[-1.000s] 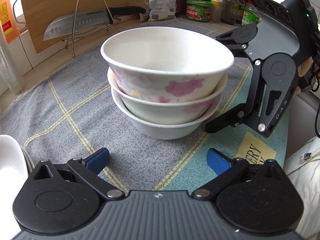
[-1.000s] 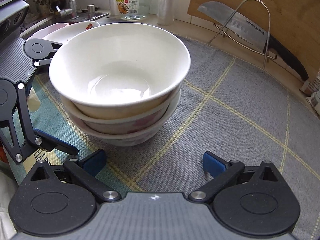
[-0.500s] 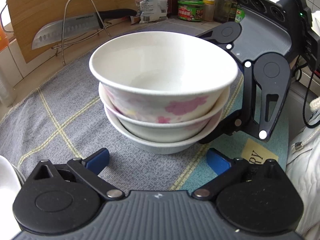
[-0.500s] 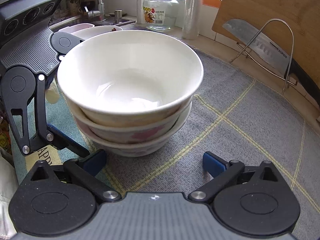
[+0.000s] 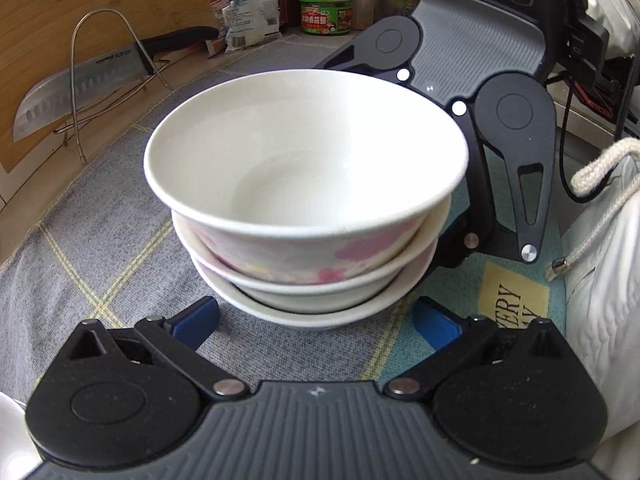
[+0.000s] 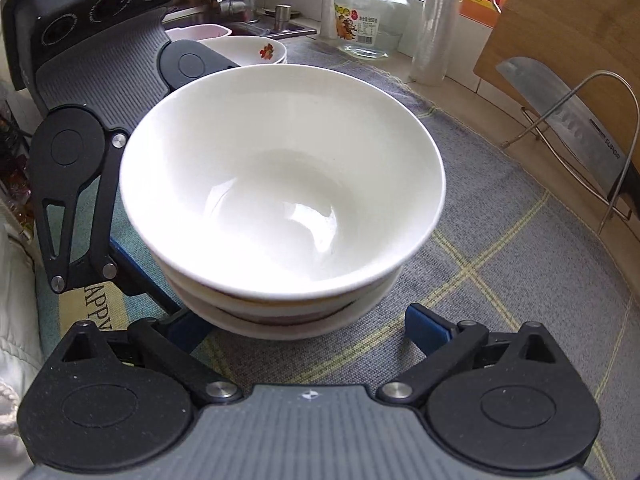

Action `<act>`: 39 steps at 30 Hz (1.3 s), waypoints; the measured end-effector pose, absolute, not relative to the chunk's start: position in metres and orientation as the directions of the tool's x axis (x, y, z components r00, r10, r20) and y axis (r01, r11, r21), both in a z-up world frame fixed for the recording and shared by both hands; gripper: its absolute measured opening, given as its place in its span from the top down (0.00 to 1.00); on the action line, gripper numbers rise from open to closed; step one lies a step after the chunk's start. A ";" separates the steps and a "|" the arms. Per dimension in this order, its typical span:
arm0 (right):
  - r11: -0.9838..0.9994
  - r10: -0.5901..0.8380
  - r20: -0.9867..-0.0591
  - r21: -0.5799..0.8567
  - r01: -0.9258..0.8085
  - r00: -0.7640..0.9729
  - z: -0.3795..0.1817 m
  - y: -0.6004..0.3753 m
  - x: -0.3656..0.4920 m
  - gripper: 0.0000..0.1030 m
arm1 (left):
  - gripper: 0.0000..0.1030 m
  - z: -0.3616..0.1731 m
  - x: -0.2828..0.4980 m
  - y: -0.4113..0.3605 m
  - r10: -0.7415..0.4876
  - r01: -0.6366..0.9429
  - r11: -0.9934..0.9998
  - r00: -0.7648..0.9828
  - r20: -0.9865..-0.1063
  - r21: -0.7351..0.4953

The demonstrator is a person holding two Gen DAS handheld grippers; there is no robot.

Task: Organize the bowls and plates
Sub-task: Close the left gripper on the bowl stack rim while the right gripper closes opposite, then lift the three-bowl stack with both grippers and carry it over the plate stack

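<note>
Centrally placed on grey checked cloth (image 5: 92,248): stack of three bowls (image 5: 308,200), nested, top one white inside w/ pink flower print on outer wall, upright. Left gripper (image 5: 316,318) spread wide, blue fingertips (image 5: 196,318) either side of stack's bottom bowl at near edge, close to it but contact not clear. Right gripper (image 6: 308,326) likewise wide, fingertips (image 6: 426,330) flanking lowest bowl's near side; its left tip partly tucked under bowl rim, touch can't be confirmed. Seen from left wrist view, right gripper body rising at far right behind stack, one finger reaching in under right side of bowls. Seen from right wrist view, left gripper body at far left, finger running down beside stack's left side. So both tools facing each other w/ stack between, nothing gripped. Far left in left wrist view: knife (image 5: 84,88) lying on wire rack (image 5: 104,64) in front of wooden board (image 5: 80,24); snack bags (image 5: 244,12) and green-lidded tub (image 5: 326,14) at far centre. In right wrist view, far centre: glass jar (image 6: 370,20); far left: second pile of plates (image 6: 256,50) w/ red motif, near sink edge. Yellow label patch (image 5: 514,300) on teal part of cloth just right of stack. White padded sleeve (image 5: 604,280) at right edge.
</note>
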State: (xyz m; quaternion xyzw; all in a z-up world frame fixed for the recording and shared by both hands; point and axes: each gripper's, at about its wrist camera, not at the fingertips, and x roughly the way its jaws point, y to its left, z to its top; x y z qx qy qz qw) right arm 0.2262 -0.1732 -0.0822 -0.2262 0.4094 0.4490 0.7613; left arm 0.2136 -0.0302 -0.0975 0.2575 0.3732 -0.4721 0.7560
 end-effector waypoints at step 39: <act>0.386 0.477 -0.859 0.015 -0.922 0.186 -0.065 -0.161 0.233 0.13 | 0.13 -0.075 0.220 -0.019 -0.618 0.931 0.364 0.215 -0.756 -0.033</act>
